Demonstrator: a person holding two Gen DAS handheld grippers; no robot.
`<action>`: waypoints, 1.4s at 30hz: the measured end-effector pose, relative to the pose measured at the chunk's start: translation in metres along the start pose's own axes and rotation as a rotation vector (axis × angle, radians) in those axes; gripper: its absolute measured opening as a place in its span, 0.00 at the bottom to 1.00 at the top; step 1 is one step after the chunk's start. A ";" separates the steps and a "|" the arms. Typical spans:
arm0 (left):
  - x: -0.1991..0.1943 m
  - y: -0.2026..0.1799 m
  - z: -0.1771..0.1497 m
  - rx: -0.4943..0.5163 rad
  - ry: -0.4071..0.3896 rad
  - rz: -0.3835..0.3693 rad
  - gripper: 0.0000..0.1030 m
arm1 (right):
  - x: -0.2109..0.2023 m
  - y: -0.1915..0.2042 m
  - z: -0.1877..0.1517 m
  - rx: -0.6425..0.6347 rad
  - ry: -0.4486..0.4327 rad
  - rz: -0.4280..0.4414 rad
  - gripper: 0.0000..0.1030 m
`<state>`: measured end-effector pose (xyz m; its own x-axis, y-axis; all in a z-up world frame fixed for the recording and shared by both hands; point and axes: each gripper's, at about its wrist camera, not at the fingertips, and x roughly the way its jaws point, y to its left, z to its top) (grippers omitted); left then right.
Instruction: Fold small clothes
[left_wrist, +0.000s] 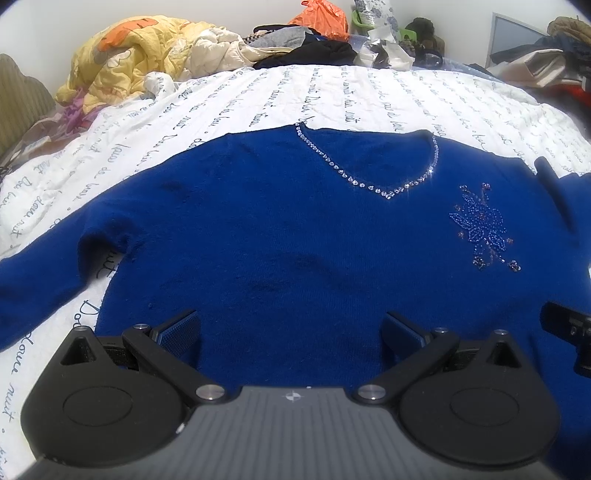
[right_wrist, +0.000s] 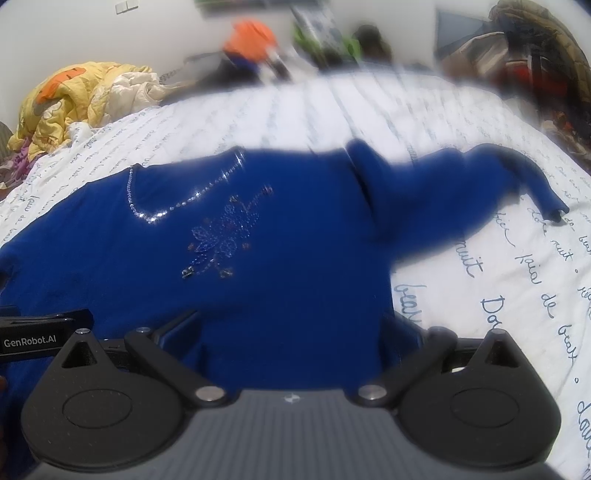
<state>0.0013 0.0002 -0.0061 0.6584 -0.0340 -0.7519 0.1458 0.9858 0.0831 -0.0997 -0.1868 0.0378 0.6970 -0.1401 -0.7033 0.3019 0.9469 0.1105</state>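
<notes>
So here a royal-blue knit sweater with a rhinestone V-neck (left_wrist: 295, 236) is lying face up on a white bedspread printed with cursive writing (left_wrist: 258, 96), hem end closest to both tools, neckline farther ahead. The left gripper (left_wrist: 291, 328) hangs just above the hem with its jaws spread wide and nothing between them, and the right gripper (right_wrist: 291, 332) is the same deal near the hem's other corner, gaping and empty with blue knit right ahead of it. Both pads look like they're near the fabric, but I can't tell whether they touch. What could go sideways: the knit looks soft and thick, so pinching only the top layer at the hem would probably drag the front panel and leave the back behind, bunching the fold. The beaded flower patch (left_wrist: 480, 229), ahead and to the right of the left gripper, could snag on a pad if a jaw slides over it. The views each have their own bits: the right wrist shows the long sleeve (right_wrist: 498, 181) flung out ahead and to the right, cuff curled on the bedspread, though it's smeared with blur. The left wrist is sharp and shows the other sleeve (left_wrist: 48, 273) running off to its left, plus a yellow-and-orange crumpled quilt (left_wrist: 122, 51) far ahead past the bedspread.
</notes>
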 end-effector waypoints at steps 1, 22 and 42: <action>0.000 0.000 0.000 0.001 -0.001 -0.001 1.00 | 0.000 0.000 0.000 0.001 0.000 0.000 1.00; -0.010 -0.018 0.010 0.017 -0.045 -0.013 1.00 | -0.007 -0.025 0.005 -0.036 -0.109 0.060 1.00; -0.004 -0.044 0.022 0.052 -0.062 -0.001 1.00 | 0.007 -0.126 0.039 0.129 -0.124 -0.136 1.00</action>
<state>0.0084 -0.0464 0.0071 0.7021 -0.0469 -0.7106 0.1836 0.9760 0.1170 -0.1076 -0.3183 0.0465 0.7164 -0.3066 -0.6267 0.4739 0.8731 0.1146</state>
